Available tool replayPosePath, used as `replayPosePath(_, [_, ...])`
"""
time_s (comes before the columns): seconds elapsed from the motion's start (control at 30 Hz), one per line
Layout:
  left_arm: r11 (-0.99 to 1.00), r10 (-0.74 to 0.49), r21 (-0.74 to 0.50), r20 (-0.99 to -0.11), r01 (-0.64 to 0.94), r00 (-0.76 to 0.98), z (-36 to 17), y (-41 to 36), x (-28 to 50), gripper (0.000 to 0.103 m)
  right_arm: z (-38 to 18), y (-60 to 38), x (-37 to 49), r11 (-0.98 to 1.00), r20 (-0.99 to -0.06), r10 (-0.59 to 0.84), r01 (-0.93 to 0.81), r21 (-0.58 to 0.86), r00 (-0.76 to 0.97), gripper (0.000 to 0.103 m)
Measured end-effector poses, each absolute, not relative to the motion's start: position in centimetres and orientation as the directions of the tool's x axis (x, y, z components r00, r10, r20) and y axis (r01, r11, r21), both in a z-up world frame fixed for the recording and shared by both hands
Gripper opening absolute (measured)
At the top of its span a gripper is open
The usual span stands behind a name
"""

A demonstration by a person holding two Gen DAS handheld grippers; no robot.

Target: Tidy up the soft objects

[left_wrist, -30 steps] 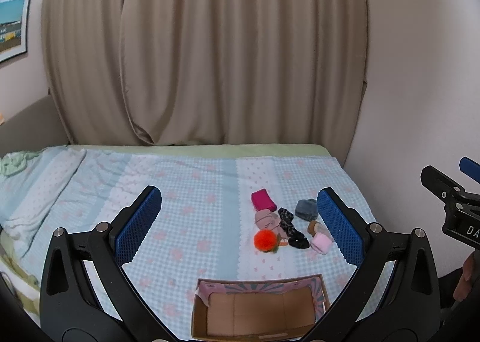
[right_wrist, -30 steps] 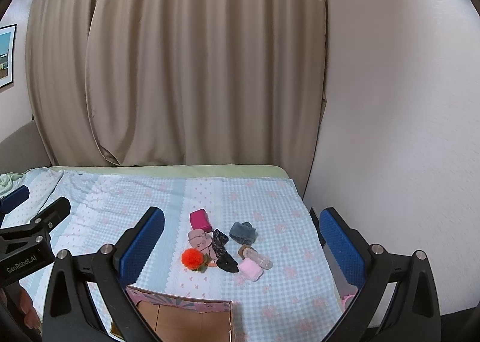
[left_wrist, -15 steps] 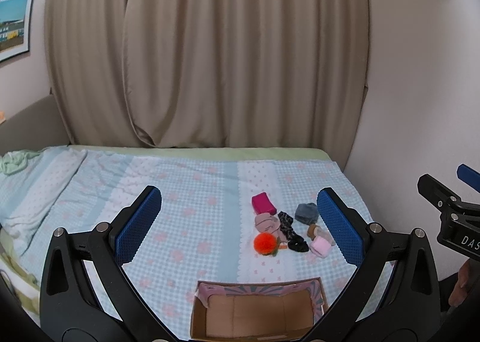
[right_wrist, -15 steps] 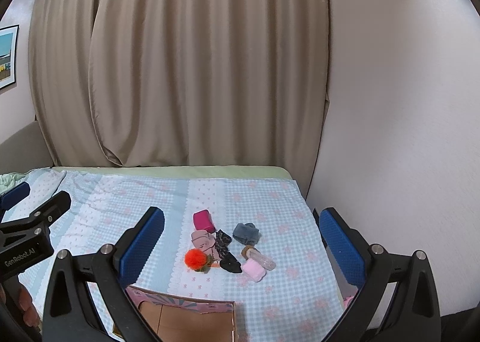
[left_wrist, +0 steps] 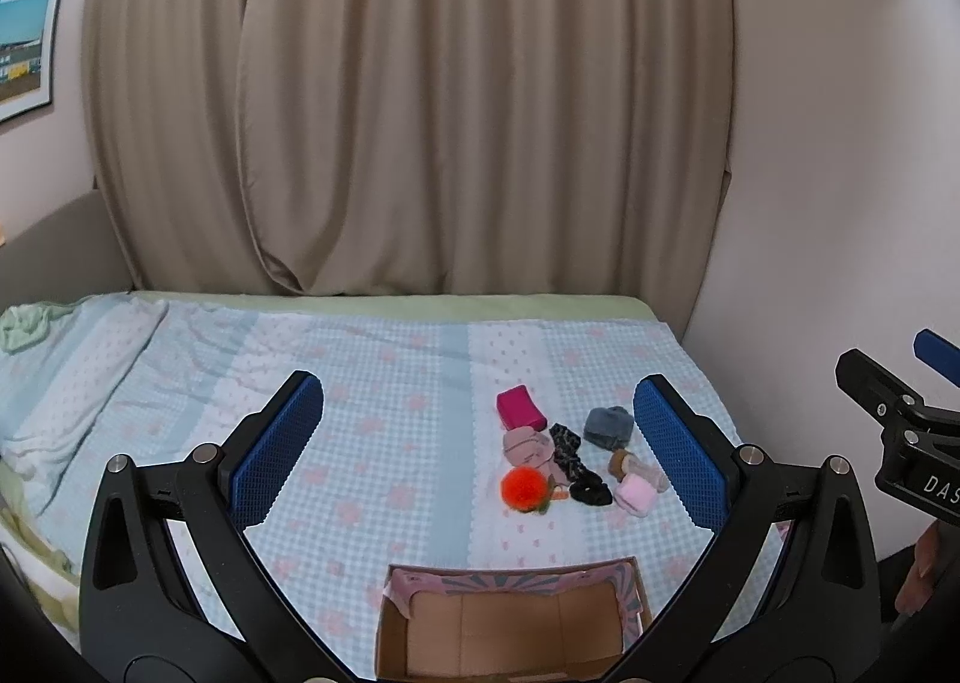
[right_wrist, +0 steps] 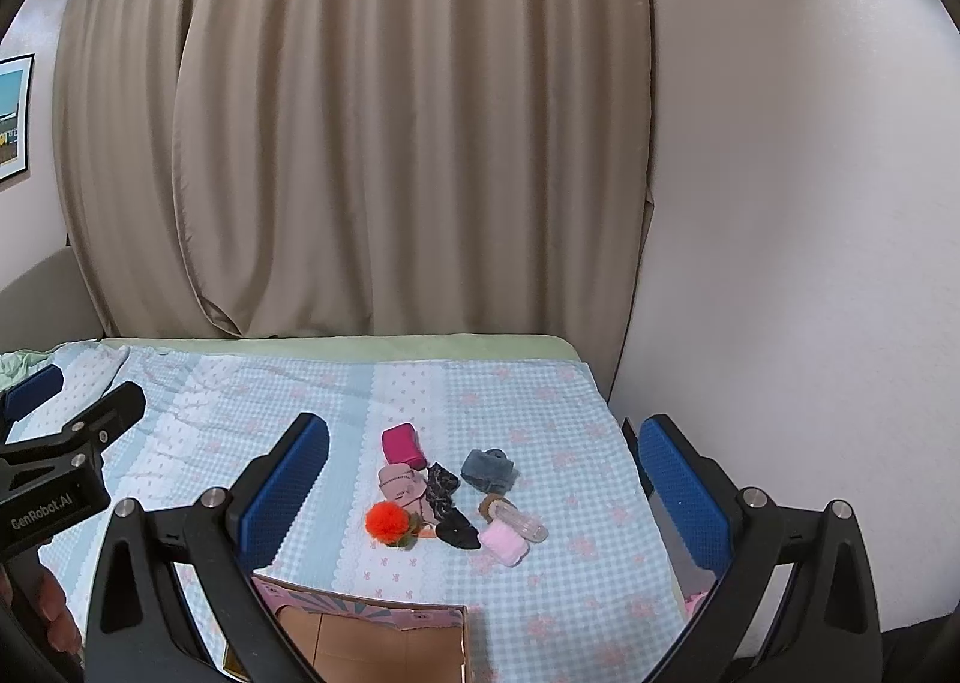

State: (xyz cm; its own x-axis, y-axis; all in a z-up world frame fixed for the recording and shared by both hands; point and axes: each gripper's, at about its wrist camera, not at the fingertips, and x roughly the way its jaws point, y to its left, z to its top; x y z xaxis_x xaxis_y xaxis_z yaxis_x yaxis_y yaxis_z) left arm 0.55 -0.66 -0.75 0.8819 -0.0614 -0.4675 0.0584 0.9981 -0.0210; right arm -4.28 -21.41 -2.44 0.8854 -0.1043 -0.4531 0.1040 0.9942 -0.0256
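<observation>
A cluster of soft objects lies on the bed: a magenta pouch, a pink knit piece, an orange pompom, a dark scrunchie, a grey fuzzy item, a light pink roll. The same cluster shows in the right wrist view, with the pompom and the pouch. An open cardboard box sits nearer than the cluster. My left gripper is open and empty, held above the bed. My right gripper is open and empty, also above the bed.
The bed has a blue checked sheet with a rumpled blanket at the left. Beige curtains hang behind it. A wall borders the bed's right edge. A framed picture hangs at left.
Both views have tilted slightly upward, so the bed and the cluster sit a little lower in frame. Both grippers stay open and empty.
</observation>
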Motion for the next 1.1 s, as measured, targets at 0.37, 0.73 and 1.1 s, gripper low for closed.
replayPosePath(0.37, [0.997, -0.078, -0.063, -0.555, 0.052, 0.828, -2.8, -0.9, 4.2, 0.103, -3.0, -21.9, -1.6, 0.995, -0.513, -0.092, 0.1, -0.012, 0.853, 0.103])
replayPosePath(0.73, [0.993, -0.075, -0.119, -0.773, -0.028, 0.63, -15.6, -4.6, 15.4, 0.103, -10.6, -27.1, 10.9, 0.999, -0.648, -0.045, 0.04, -0.023, 0.76, 0.103])
replayPosePath(1.1, [0.978, -0.109, -0.166, -0.925, -0.128, 0.365, -31.8, -7.8, 25.0, 0.096, -25.1, -31.4, 24.5, 0.998, -0.803, 0.065, -0.035, 0.055, 0.593, 0.103])
